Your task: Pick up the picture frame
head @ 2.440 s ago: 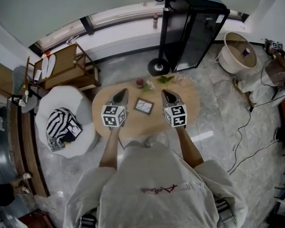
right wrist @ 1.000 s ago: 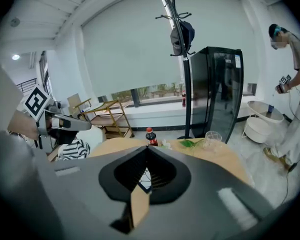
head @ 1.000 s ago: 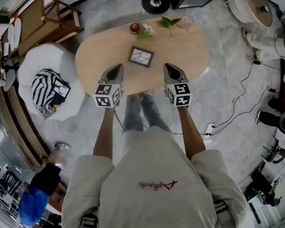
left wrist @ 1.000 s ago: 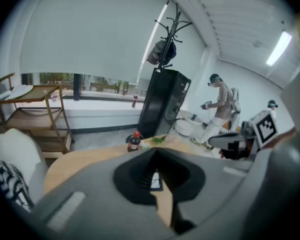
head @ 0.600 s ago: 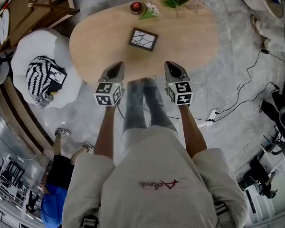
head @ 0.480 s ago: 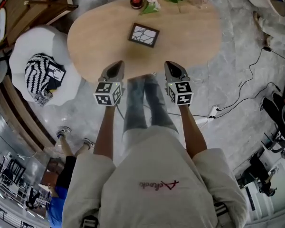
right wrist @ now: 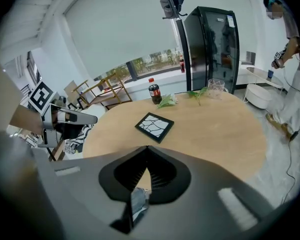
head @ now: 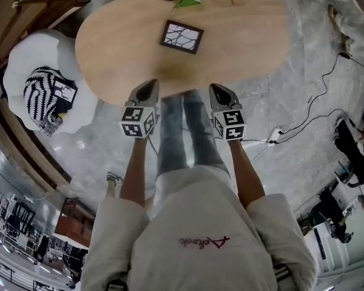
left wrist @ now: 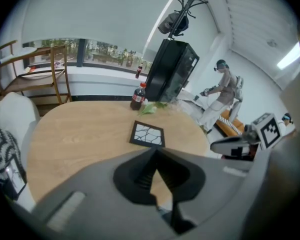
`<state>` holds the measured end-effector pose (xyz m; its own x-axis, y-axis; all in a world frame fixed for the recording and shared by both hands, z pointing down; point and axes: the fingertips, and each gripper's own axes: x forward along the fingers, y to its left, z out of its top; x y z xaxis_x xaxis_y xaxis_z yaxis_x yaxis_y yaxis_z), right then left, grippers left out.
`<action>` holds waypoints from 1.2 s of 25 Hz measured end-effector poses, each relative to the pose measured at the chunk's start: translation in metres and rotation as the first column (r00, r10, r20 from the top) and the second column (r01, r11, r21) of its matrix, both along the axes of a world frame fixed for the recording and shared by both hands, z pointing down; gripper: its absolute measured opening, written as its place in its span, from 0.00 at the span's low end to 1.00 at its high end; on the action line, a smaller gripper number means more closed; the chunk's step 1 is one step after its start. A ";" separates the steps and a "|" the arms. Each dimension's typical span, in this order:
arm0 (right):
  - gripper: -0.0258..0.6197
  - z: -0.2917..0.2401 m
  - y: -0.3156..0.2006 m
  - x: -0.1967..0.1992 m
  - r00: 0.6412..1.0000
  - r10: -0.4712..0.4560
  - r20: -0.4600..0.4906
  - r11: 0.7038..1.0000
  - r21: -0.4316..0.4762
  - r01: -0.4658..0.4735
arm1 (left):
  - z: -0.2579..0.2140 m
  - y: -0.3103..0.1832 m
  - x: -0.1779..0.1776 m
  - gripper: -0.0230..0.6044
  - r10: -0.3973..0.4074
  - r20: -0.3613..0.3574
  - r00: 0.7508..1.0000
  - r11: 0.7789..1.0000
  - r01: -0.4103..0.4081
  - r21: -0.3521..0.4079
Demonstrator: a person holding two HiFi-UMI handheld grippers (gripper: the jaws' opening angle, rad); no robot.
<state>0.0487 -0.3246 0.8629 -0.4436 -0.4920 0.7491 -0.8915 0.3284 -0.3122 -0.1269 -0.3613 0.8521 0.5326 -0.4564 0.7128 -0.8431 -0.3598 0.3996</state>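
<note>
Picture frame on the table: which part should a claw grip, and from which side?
Grip the picture frame by its dark border at the near edge, coming from the person's side of the table. It lies flat with bare wood around it, so that thin rim is probably the only hold.

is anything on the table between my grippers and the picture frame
Nothing visible. Only bare table lies between the shut left gripper, the shut right gripper and the picture frame. The bottle, leaves and glass stand beyond the frame, at the far edge.
</note>
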 end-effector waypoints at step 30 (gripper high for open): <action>0.05 0.122 -0.114 -0.018 1.000 0.009 0.014 0.999 -0.051 -0.008 | 0.127 -0.126 0.033 0.04 0.085 0.048 0.995 0.996 -0.083 -0.033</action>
